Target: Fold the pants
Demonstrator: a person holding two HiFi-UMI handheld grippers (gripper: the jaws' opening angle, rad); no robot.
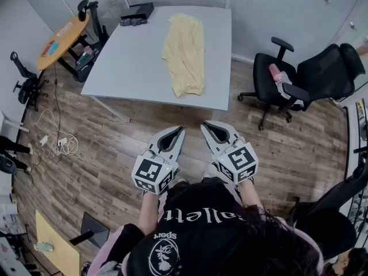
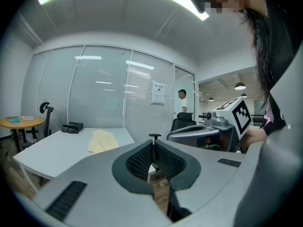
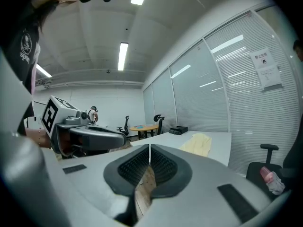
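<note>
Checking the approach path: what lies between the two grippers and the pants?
In the head view, only wood floor and the white table's bare near edge separate the left gripper and right gripper from the pants.

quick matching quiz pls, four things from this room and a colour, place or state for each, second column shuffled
1 pants
2 office chair
3 round table
4 left gripper

a black, right of the white table
b shut, empty, above the floor
c pale yellow, on the white table
d orange top, far left

Pairs: 1-c, 2-a, 3-d, 4-b
</note>
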